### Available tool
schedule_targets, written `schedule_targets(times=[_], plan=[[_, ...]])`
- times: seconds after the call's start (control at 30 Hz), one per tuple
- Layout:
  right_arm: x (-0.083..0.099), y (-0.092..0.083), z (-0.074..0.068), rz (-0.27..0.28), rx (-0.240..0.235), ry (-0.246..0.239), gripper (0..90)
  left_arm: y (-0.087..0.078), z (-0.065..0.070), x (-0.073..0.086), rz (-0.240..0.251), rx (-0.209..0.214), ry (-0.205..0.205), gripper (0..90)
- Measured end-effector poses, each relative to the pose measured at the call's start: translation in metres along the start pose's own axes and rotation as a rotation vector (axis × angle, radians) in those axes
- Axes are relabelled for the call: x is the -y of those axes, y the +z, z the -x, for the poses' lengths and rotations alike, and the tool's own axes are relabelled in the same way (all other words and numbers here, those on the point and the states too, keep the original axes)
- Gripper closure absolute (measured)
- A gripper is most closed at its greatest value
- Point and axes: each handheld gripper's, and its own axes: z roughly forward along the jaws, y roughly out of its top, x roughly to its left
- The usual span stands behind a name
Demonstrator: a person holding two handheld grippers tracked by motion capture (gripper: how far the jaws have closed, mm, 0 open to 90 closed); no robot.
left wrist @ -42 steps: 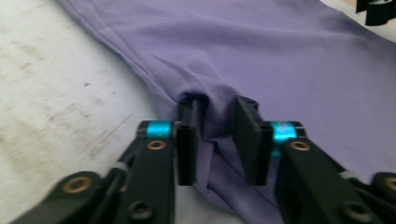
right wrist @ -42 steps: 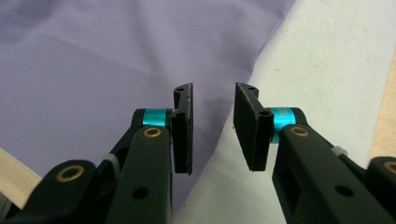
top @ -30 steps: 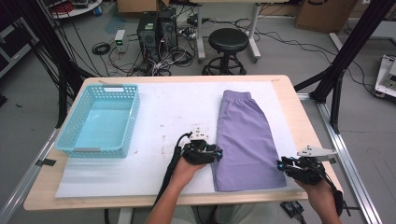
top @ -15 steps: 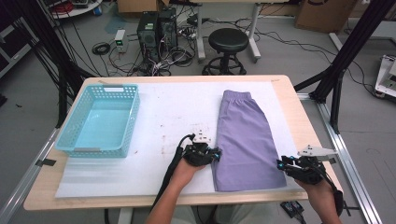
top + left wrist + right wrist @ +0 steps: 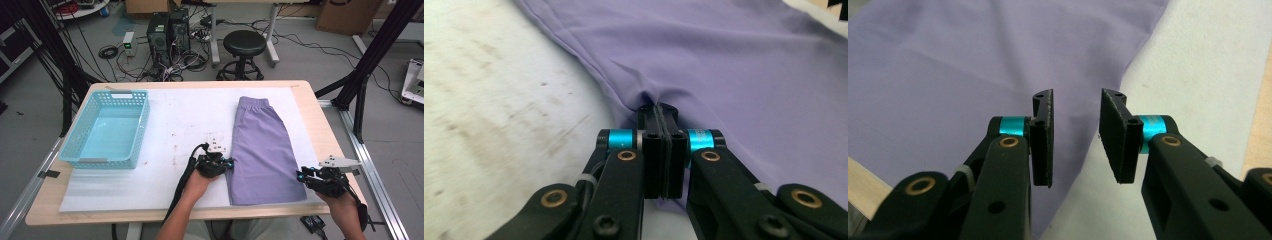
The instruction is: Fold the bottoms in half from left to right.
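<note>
White sheeting covers the wooden table (image 5: 300,90); on it I note flat lilac fabric shorts (image 5: 262,145). My left gripper (image 5: 659,111) has just closed, pinching their left hem. My right gripper (image 5: 1075,131), jaws parted, straddles the right hem without contact.

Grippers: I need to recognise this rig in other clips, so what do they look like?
Both the left gripper and the right gripper have flat black jaws on black link arms with brass-coloured pivots and cyan collars. A black cable trails from the left; a grey three-cornered plate tops the right.
</note>
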Motion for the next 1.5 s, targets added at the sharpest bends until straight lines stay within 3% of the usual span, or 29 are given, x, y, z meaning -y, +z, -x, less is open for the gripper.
schedule_targets(times=[0.27, 0.37, 0.43, 0.47, 0.6, 0.73, 0.8, 0.9, 0.93, 1.0, 1.03, 1.1, 1.17, 1.23, 1.4, 1.5], plan=[[-0.001, 0.001, -0.001, -0.003, -0.003, -0.002, 68.2, -0.014, -0.012, 0.003, 0.048, -0.032, -0.063, 89.1], [-0.001, 0.001, -0.001, -0.001, -0.004, 0.002, 68.2, -0.016, -0.013, 0.006, 0.063, -0.020, -0.073, 87.6], [0.000, 0.002, -0.002, -0.008, -0.011, 0.003, 67.9, -0.015, -0.013, 0.006, 0.056, 0.023, -0.103, 70.4], [0.000, 0.003, -0.002, -0.014, -0.020, 0.001, 66.5, -0.015, -0.013, 0.006, 0.053, 0.025, -0.098, 64.7], [0.000, 0.013, -0.008, -0.062, -0.062, -0.010, 62.9, -0.020, -0.013, 0.007, 0.073, 0.023, -0.096, 63.4], [0.001, 0.018, -0.010, -0.111, -0.002, -0.070, 90.0, -0.025, -0.016, 0.010, 0.068, 0.017, -0.088, 64.4], [0.001, 0.014, -0.008, -0.106, 0.014, -0.082, 90.0, -0.026, -0.016, 0.012, 0.066, 0.020, -0.086, 66.3], [0.002, 0.008, -0.003, -0.080, 0.034, -0.055, 90.0, -0.025, -0.015, 0.012, 0.054, 0.025, -0.071, 69.8], [0.002, 0.007, -0.002, -0.070, 0.019, -0.037, 89.6, -0.024, -0.014, 0.013, 0.046, 0.023, -0.062, 71.2], [0.002, 0.009, -0.003, -0.054, -0.027, -0.017, 65.7, -0.022, -0.012, 0.013, 0.027, 0.021, -0.042, 72.9], [0.002, 0.013, -0.005, -0.072, -0.030, -0.013, 64.9, -0.021, -0.012, 0.013, 0.027, 0.020, -0.041, 72.9], [0.003, 0.020, -0.009, -0.096, -0.020, -0.060, 70.0, -0.021, -0.012, 0.012, 0.030, 0.019, -0.046, 72.8], [0.002, 0.020, -0.014, -0.103, -0.006, -0.136, 89.4, -0.021, -0.012, 0.012, 0.035, 0.015, -0.053, 72.6], [0.002, 0.018, -0.016, -0.109, 0.022, -0.162, 89.7, -0.022, -0.012, 0.012, 0.039, 0.014, -0.056, 71.8], [0.002, 0.008, -0.005, -0.069, 0.034, -0.084, 89.6, -0.022, -0.012, 0.012, 0.040, 0.010, -0.058, 69.6], [0.004, 0.009, -0.003, -0.087, 0.024, -0.072, 88.8, -0.021, -0.010, 0.012, 0.029, 0.012, -0.042, 70.9]])
